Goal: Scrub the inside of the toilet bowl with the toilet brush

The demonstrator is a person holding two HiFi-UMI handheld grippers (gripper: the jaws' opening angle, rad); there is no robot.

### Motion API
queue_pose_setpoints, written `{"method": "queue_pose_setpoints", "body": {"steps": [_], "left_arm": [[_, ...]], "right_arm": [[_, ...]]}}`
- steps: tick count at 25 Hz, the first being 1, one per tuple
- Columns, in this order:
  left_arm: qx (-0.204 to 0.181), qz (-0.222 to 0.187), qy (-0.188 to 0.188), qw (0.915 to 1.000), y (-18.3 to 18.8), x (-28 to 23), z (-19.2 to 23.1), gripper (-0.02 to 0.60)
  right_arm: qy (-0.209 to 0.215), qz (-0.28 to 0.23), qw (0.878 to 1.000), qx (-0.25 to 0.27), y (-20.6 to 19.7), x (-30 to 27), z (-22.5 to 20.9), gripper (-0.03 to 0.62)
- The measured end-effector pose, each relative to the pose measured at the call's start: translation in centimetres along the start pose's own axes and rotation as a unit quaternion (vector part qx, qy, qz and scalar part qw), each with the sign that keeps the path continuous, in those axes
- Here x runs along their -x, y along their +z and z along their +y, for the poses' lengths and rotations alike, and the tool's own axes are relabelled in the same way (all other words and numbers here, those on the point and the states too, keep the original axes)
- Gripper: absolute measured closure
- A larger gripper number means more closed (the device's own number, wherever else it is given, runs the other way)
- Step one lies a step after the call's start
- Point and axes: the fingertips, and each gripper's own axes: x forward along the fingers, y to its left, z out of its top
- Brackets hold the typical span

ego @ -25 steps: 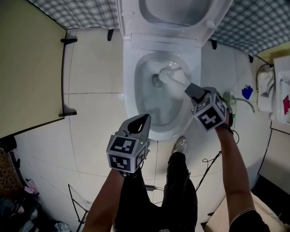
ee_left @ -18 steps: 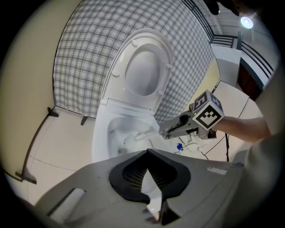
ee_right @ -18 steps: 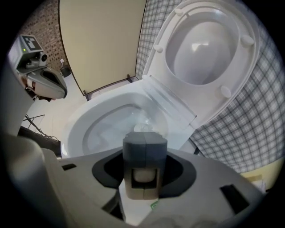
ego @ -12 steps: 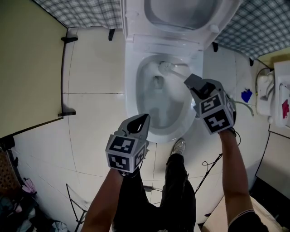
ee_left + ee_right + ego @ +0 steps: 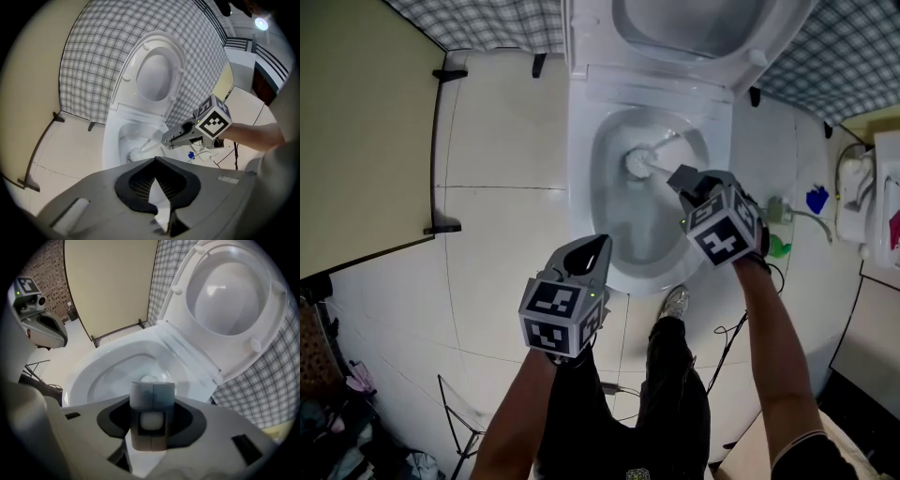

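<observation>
The right gripper (image 5: 682, 178) is clamping the white handle of the toilet brush (image 5: 637, 162), with its fingers drawn in narrow around the shaft. The bristle head is sitting low inside the toilet bowl (image 5: 581, 220), toward its far end. The left gripper (image 5: 598, 247) is hanging closed and empty over the bowl's near-left rim, clear of the work.

The brush is probably light, with a stiff plastic shaft and springy bristles. Wet, it is likely getting slippery, so a hold high on the handle, away from the head, is looking best for leverage. The bowl's hard, slick walls are curving in and confining each stroke.

The raised seat (image 5: 595, 42) is bounding the far edge. The beige partition (image 5: 366, 141) is standing well off to the left, and a hose (image 5: 802, 214) is cluttering the floor on the right.
</observation>
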Motion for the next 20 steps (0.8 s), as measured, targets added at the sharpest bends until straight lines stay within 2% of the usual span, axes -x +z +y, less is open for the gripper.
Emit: {"method": "queue_pose_setpoints", "body": {"steps": [4, 9, 15, 20], "left_arm": [[0.002, 0.003, 0.005, 1.0000, -0.5, 0.4, 0.7, 0.574], [0.006, -0.003, 0.004, 1.0000, -0.1, 0.6, 0.5, 0.572], [0.010, -0.012, 0.003, 0.9999, 0.8, 0.6, 0.7, 0.574], [0.016, -0.005, 0.003, 0.9999, -0.1, 0.4, 1.3, 0.574]], "right_arm": [[-0.007, -0.020, 1.000, -0.019, 1.1, 0.3, 0.5, 0.402], [-0.020, -0.087, 0.996, -0.024, 5.3, 3.4, -0.7, 0.402], [-0.031, -0.168, 0.984, -0.054, 10.1, 6.2, -1.9, 0.402], [-0.025, -0.178, 0.982, -0.060, 10.5, 4.6, -0.5, 0.402]]}}
